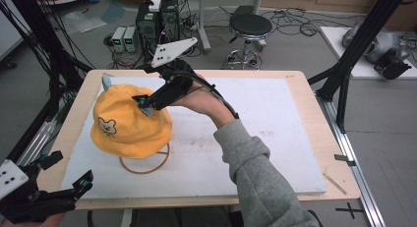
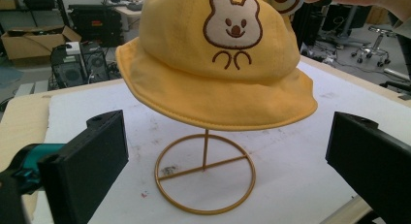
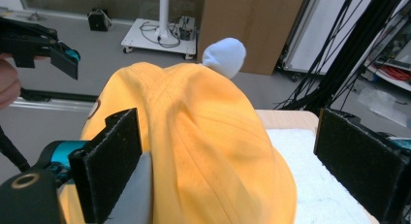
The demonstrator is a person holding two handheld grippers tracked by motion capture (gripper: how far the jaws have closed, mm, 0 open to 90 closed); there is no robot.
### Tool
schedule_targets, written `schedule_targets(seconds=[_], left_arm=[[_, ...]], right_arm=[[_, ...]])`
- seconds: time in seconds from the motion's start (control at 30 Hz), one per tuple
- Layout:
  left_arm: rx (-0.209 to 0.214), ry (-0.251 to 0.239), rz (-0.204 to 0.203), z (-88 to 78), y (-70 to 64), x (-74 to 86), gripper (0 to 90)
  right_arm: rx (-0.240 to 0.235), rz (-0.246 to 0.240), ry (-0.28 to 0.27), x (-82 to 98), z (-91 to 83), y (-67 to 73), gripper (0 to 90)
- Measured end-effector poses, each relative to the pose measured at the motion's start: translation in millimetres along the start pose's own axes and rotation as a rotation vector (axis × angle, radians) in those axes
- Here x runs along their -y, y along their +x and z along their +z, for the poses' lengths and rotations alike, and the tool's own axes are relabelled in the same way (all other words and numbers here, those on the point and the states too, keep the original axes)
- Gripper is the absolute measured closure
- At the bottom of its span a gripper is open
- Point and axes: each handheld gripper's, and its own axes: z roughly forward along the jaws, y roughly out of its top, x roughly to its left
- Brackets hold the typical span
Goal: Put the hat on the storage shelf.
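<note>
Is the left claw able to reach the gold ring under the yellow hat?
Probably yes. The left claw is open at the table's near edge, and bare white mat lies between it and the gold ring under the hat.

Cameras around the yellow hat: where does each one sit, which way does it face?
High view: above the person's side, facing forward and down on the table; shows the right hand, grey sleeve, right gripper at the yellow hat, left gripper at the near edge.
Left gripper view: low at the table edge, facing the hat's bear face and gold wire stand; its own open jaws.
Right gripper view: over the hat's crown; its own open jaws beside it.
All three share the hat.
</note>
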Motion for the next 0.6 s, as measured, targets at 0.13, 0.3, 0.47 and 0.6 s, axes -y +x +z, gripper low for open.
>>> schedule_targets(seconds=[0.13, 0.3, 0.47, 0.6], left_arm=[[0.001, -0.004, -0.004, 1.1, 2.8, -0.9, 1.8], [0.004, -0.011, -0.007, 2.6, 4.4, -2.4, 1.8], [0.009, -0.012, -0.009, 4.8, 4.0, -3.4, 1.8], [0.008, -0.009, -0.013, 6.6, 5.1, -3.5, 1.8]], right_arm=[[0.022, 0.009, 0.003, 4.7, -12.5, -3.1, 9.7], [0.063, 0.022, 0.003, 9.1, -27.8, -5.7, 9.6], [0.101, 0.036, -0.025, 14.8, -42.1, -5.1, 9.7], [0.152, 0.061, -0.012, 28.8, -58.4, -6.7, 9.6]])
